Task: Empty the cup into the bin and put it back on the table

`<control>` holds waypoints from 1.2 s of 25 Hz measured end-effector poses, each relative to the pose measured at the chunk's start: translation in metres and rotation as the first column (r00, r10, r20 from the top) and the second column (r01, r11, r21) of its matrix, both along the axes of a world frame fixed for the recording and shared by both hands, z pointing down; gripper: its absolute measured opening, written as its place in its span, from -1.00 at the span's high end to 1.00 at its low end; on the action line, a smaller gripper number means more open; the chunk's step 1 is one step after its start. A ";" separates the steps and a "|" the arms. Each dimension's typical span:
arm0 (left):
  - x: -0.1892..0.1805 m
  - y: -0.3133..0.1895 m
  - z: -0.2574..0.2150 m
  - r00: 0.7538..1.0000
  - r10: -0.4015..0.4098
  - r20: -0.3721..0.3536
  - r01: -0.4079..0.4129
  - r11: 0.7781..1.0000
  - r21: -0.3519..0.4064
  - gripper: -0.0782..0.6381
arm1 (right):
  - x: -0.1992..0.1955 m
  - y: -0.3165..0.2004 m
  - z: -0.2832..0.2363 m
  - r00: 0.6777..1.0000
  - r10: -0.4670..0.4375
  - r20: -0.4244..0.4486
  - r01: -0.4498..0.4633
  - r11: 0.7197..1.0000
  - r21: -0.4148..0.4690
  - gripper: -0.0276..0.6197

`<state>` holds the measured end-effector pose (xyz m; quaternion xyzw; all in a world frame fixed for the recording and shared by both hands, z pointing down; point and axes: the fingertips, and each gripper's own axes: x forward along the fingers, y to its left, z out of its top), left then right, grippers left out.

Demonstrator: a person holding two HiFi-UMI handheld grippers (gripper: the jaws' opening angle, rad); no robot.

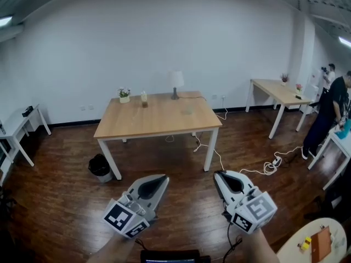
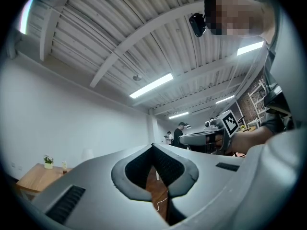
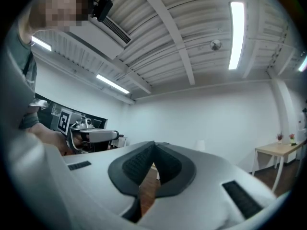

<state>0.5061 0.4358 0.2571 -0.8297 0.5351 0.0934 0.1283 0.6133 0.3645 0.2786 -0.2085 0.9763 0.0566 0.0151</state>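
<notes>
The left hand-held gripper (image 1: 160, 179) and the right hand-held gripper (image 1: 220, 176) are both closed with nothing between their jaws. They hover side by side over the wooden floor (image 1: 184, 207), well short of the worktop (image 1: 164, 122). The cup (image 1: 144, 98) stands near the worktop's far edge, just beside a potted plant (image 1: 124, 95). The bin (image 1: 100, 167) sits by the near-left leg.

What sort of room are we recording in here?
Probably an office or lab workroom: bare white walls, a wooden table with a lamp and a small potted plant, a second table and people standing at the right, cables trailing over the wood floor, strip lights overhead.
</notes>
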 end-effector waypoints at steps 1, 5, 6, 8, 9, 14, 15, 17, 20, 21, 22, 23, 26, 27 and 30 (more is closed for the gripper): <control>0.000 -0.006 -0.001 1.000 0.002 0.000 -0.002 1.000 0.004 0.78 | 0.000 -0.007 0.000 1.000 -0.002 0.001 0.002 1.000 0.000 0.91; 0.001 -0.031 -0.006 1.000 0.004 0.003 -0.004 1.000 0.011 0.78 | 0.001 -0.032 0.001 1.000 -0.008 0.003 0.008 1.000 -0.012 0.91; 0.001 -0.036 -0.005 1.000 0.007 0.005 -0.007 1.000 0.007 0.78 | 0.001 -0.037 0.002 1.000 -0.011 0.002 0.011 1.000 -0.015 0.91; 0.004 -0.046 -0.003 1.000 0.018 0.008 -0.018 1.000 0.001 0.78 | 0.001 -0.046 0.004 1.000 -0.012 0.001 0.012 1.000 -0.019 0.91; 0.004 -0.050 -0.003 1.000 0.025 0.010 -0.025 1.000 0.000 0.78 | 0.000 -0.051 0.004 1.000 -0.010 0.002 0.010 1.000 -0.019 0.91; -0.009 -0.082 -0.001 0.999 0.053 0.003 -0.053 0.999 -0.009 0.78 | -0.017 -0.082 0.004 1.000 0.003 0.003 -0.003 1.000 -0.025 0.91; -0.013 -0.089 0.000 0.998 0.059 -0.001 -0.059 0.998 -0.012 0.78 | -0.022 -0.089 0.005 1.000 0.006 0.001 -0.006 1.000 -0.027 0.91; -0.021 -0.105 0.003 0.997 0.072 -0.005 -0.073 0.997 -0.016 0.78 | -0.030 -0.103 0.008 1.000 0.014 -0.002 -0.015 0.999 -0.031 0.91; -0.040 -0.132 0.002 0.997 0.079 -0.004 -0.079 0.997 -0.007 0.78 | -0.046 -0.129 0.008 0.999 0.033 -0.003 -0.033 0.999 -0.030 0.91; -0.050 -0.142 0.000 0.997 0.075 -0.003 -0.075 0.997 0.006 0.78 | -0.052 -0.138 0.006 0.999 0.041 -0.003 -0.041 0.999 -0.029 0.91; -0.059 -0.152 -0.003 0.997 0.071 -0.003 -0.071 0.997 0.019 0.78 | -0.058 -0.147 0.005 0.999 0.049 -0.002 -0.049 0.998 -0.029 0.91; -0.067 -0.161 -0.006 0.998 0.070 -0.004 -0.070 0.997 0.023 0.78 | -0.065 -0.156 0.003 0.998 0.055 -0.003 -0.056 0.998 -0.029 0.91; -0.086 -0.185 -0.009 0.996 0.087 -0.010 -0.086 0.996 0.009 0.78 | -0.083 -0.178 0.001 0.998 0.068 -0.007 -0.068 0.997 -0.021 0.91; -0.093 -0.194 -0.009 0.996 0.091 -0.013 -0.091 0.996 0.010 0.78 | -0.089 -0.187 0.001 0.997 0.071 -0.009 -0.071 0.997 -0.018 0.91; -0.114 -0.219 -0.009 0.994 0.102 -0.026 -0.102 0.995 0.012 0.78 | -0.110 -0.212 0.007 0.996 0.085 -0.019 -0.086 0.996 -0.030 0.91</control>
